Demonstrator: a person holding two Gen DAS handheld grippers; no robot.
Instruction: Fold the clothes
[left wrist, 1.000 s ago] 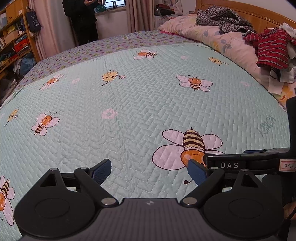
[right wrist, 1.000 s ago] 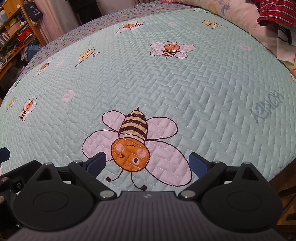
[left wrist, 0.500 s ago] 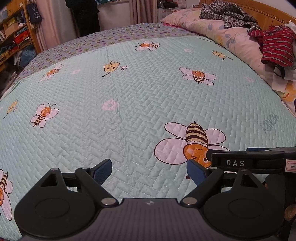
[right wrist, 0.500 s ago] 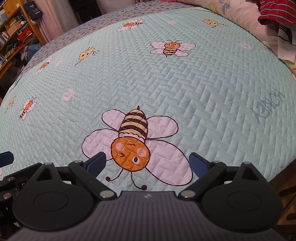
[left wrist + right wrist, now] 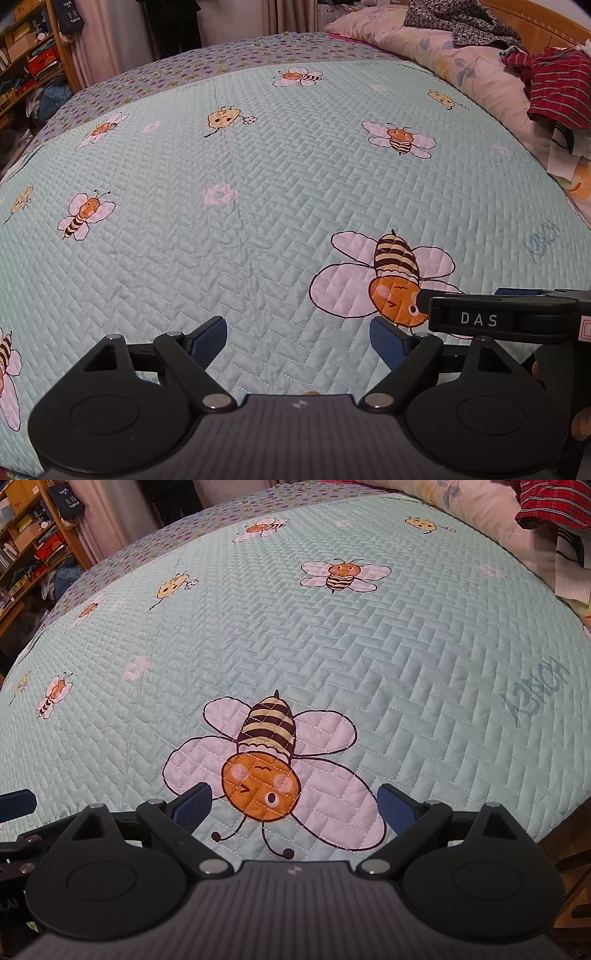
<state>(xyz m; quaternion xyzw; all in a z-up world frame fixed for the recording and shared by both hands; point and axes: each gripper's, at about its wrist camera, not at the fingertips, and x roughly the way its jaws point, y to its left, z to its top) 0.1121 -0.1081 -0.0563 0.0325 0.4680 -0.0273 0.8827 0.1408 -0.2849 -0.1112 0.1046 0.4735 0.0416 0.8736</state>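
Both tongs, L [image 5: 297,341] & R [image 5: 293,806], gape empty over mint bee-print quilt [image 5: 258,184]; red striped garment [image 5: 557,86] far off, so grab may snag the quilt.

It was a bedroom in a home: a wide bed under a pale quilt [image 5: 258,221] printed with bees, pillows [image 5: 424,48] against a wooden headboard [image 5: 546,22], heaped clothes [image 5: 557,85], curtains [image 5: 99,40], and what looked like cluttered wooden shelves [image 5: 26,55].
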